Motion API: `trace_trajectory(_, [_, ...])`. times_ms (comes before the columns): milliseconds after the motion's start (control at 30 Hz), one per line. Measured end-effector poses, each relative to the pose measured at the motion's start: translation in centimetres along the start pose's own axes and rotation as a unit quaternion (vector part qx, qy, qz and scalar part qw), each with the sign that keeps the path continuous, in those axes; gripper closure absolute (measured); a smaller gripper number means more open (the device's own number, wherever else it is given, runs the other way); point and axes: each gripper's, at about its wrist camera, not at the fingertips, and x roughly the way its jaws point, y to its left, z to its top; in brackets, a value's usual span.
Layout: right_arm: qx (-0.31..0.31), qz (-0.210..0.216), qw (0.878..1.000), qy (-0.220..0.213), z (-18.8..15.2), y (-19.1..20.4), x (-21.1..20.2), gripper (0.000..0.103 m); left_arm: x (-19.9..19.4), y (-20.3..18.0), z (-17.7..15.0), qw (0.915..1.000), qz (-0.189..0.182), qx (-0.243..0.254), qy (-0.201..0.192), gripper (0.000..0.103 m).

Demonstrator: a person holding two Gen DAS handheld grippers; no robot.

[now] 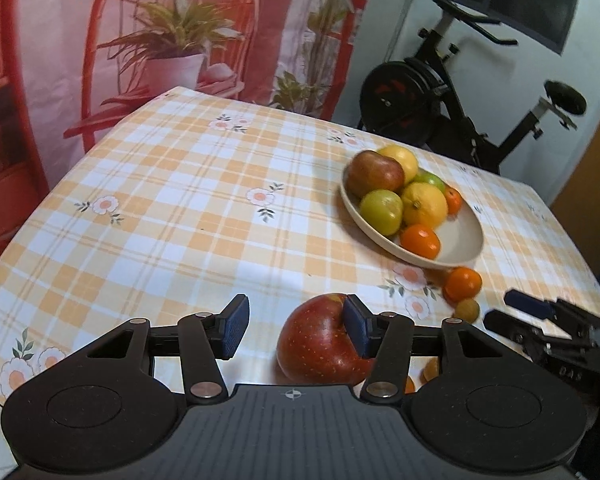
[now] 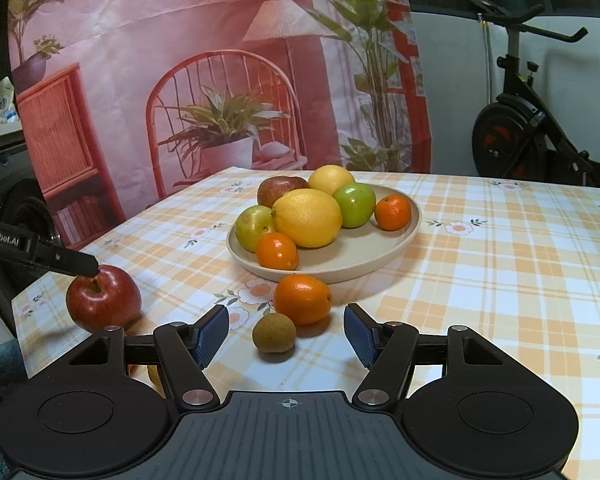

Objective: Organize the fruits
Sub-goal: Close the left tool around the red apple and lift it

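My left claw (image 1: 294,328) stands apart, off-centre over the red apple (image 1: 324,340) near the plate (image 1: 460,240), not yet clamping, for lifting it there.

The right gripper (image 2: 286,334) hovered with jaws apart over the checked worktop (image 2: 500,280), a small brown fruit (image 2: 274,338) and an orange (image 2: 302,299) just ahead of its fingertips. Beyond them sat a plate (image 2: 380,256) of fruit; left of it, the left gripper (image 2: 80,266) touched a red apple (image 2: 103,304).

Exercise bike (image 2: 528,120) beside printed backdrop (image 2: 180,80)
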Motion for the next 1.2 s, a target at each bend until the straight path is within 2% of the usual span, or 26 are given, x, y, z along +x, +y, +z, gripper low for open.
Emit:
trace_trajectory(233, [-0.007,-0.014,1.0,0.012,0.4,0.0,0.0,0.042,0.4,2.3,0.3,0.9994,-0.006,-0.034,0.001,0.047])
trace_trajectory(400, [-0.011,-0.009,1.0,0.021,1.9,0.7,0.3,0.041,0.9,3.9,0.5,0.9982,-0.013,-0.059,0.005,0.047])
trace_trajectory(500, [-0.033,0.008,0.999,0.026,3.2,2.2,0.8,0.034,1.0,4.1,0.5,0.9977,-0.025,-0.063,0.005,0.047])
trace_trajectory(633, [-0.071,0.042,0.996,0.043,4.6,4.9,1.9,0.031,1.1,4.3,0.5,0.997,-0.037,-0.068,0.006,0.048])
trace_trajectory(833, [-0.13,0.09,0.984,0.078,5.6,9.4,4.5,0.027,1.0,5.1,0.5,0.9952,-0.055,-0.082,0.004,0.049])
trace_trajectory(1000, [-0.162,0.124,0.972,0.115,5.0,12.4,6.5,0.027,1.0,5.2,0.5,0.9936,-0.073,-0.087,0.004,0.049])
trace_trajectory(1133, [-0.169,0.132,0.968,0.132,4.7,13.7,7.4,0.022,1.0,5.2,0.5,0.9933,-0.079,-0.085,0.004,0.047])
trace_trajectory(1200, [-0.164,0.129,0.969,0.133,4.7,13.8,7.7,0.015,0.9,5.3,0.4,0.9934,-0.077,-0.085,0.001,0.044])
